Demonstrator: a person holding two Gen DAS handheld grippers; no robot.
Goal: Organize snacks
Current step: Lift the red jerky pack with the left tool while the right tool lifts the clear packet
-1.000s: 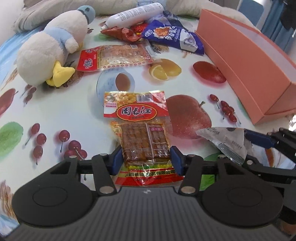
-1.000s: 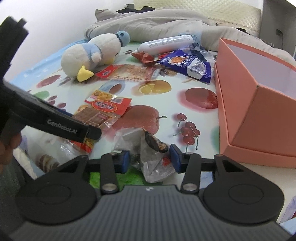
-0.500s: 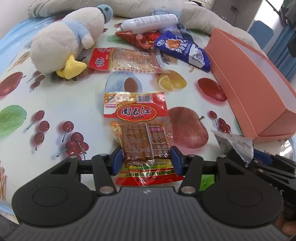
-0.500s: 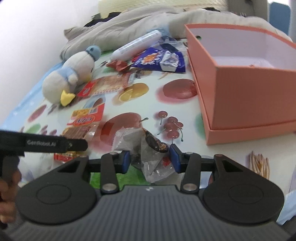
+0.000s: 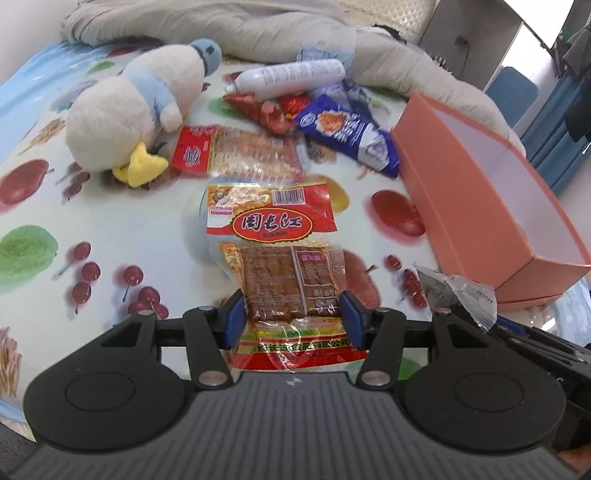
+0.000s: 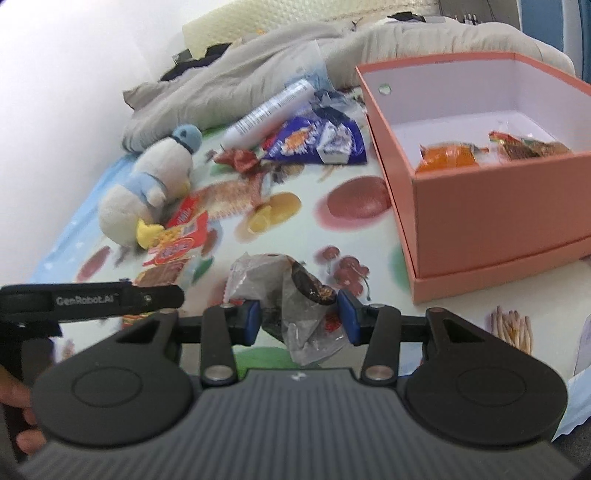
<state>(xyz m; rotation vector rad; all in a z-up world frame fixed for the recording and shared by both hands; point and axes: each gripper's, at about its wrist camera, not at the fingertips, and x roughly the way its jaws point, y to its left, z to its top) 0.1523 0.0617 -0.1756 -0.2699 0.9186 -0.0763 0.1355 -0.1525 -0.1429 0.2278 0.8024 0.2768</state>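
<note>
My left gripper [image 5: 291,317] is shut on a red and clear packet of dried tofu [image 5: 280,258], held above the fruit-print cloth. My right gripper [image 6: 299,319] is shut on a crinkled clear snack wrapper [image 6: 295,295], lifted off the cloth. The open pink box [image 6: 487,199] is at the right and holds an orange packet [image 6: 445,157] and another snack [image 6: 524,146]. The box also shows in the left wrist view [image 5: 480,192], as does the wrapper [image 5: 458,295]. The left gripper [image 6: 110,299] shows at the left of the right wrist view.
On the cloth lie a plush duck [image 5: 136,110], a white bottle [image 5: 291,75], a blue snack bag [image 5: 347,133], a red wrapper [image 5: 269,110] and a flat red packet [image 5: 236,153]. A grey blanket [image 5: 258,26] lies behind.
Both grippers have risen with their snacks. The right gripper has moved toward the pink box, so its inside now shows. The left packet has lifted off the cloth.
</note>
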